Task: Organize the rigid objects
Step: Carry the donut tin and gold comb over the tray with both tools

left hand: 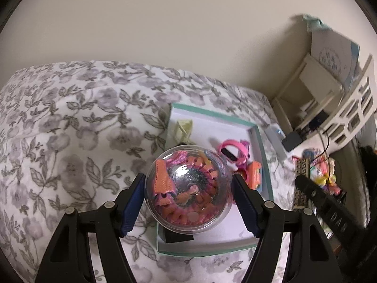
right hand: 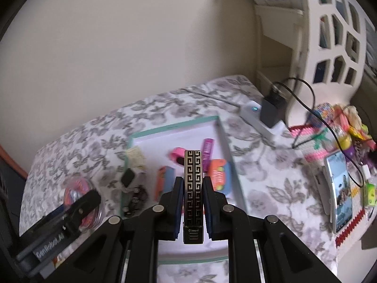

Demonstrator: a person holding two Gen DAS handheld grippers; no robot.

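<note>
My left gripper (left hand: 188, 176) is shut on a clear round container (left hand: 188, 188) packed with pink and orange pieces, held above the near end of a white tray with a teal rim (left hand: 260, 141). My right gripper (right hand: 193, 179) is shut on a slim black-and-gold patterned bar (right hand: 193, 184), upright between the pads over the same tray (right hand: 174, 123). In the tray lie a pink band (right hand: 176, 154), a purple piece (right hand: 207, 151), orange items (right hand: 218, 174) and a pale yellow piece (left hand: 182, 128). The container (right hand: 75, 188) also shows at the lower left of the right wrist view.
The tray rests on a floral bedspread (left hand: 70, 118) against a cream wall. To the right are a white power strip with a black adapter (right hand: 271, 113), a phone (right hand: 340, 188), a heap of colourful toys (right hand: 341, 127) and a white lattice basket (right hand: 334, 35).
</note>
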